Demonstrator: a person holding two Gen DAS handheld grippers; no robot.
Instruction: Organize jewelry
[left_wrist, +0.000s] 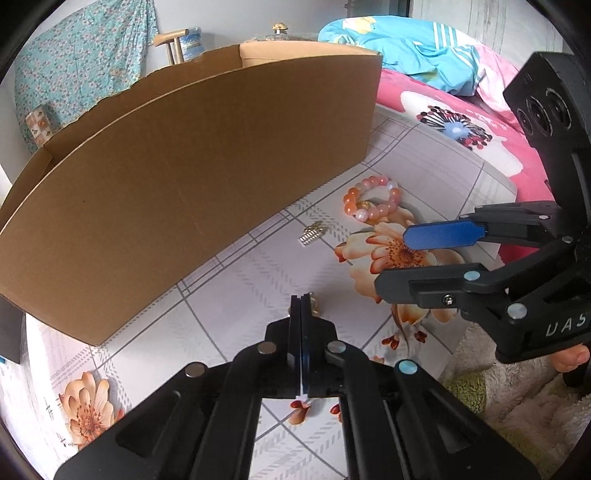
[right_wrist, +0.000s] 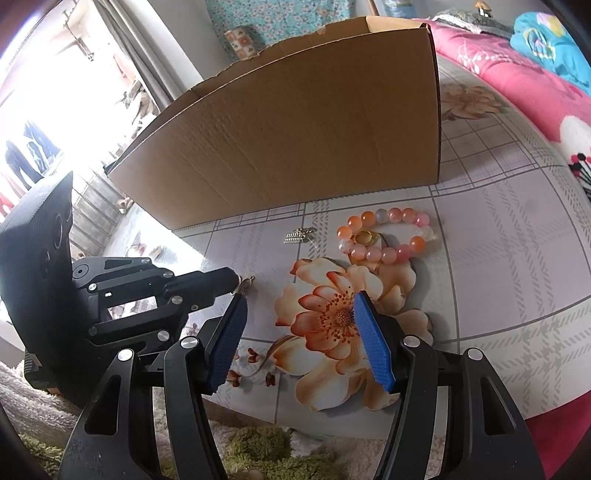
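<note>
On the flowered tablecloth (left_wrist: 229, 295) lies a pink and orange bead bracelet (left_wrist: 373, 199) (right_wrist: 388, 236), with a gold ring (right_wrist: 364, 238) inside its loop. To the left of it is a small silver comb-shaped charm (left_wrist: 314, 232) (right_wrist: 297, 235). My left gripper (left_wrist: 301, 298) (right_wrist: 234, 281) is shut at the cloth, and a small gold trinket (left_wrist: 314, 304) (right_wrist: 245, 285) pokes out at its tip. My right gripper (right_wrist: 300, 297) (left_wrist: 395, 258) hovers open over the printed flower, nearer than the bracelet, with nothing between its blue pads (right_wrist: 375, 343).
A tall open cardboard box (left_wrist: 184, 184) (right_wrist: 295, 129) stands right behind the jewelry. A bed with a pink quilt (left_wrist: 461, 122) borders the table on the right. A fluffy rug (right_wrist: 258, 450) lies below the near edge.
</note>
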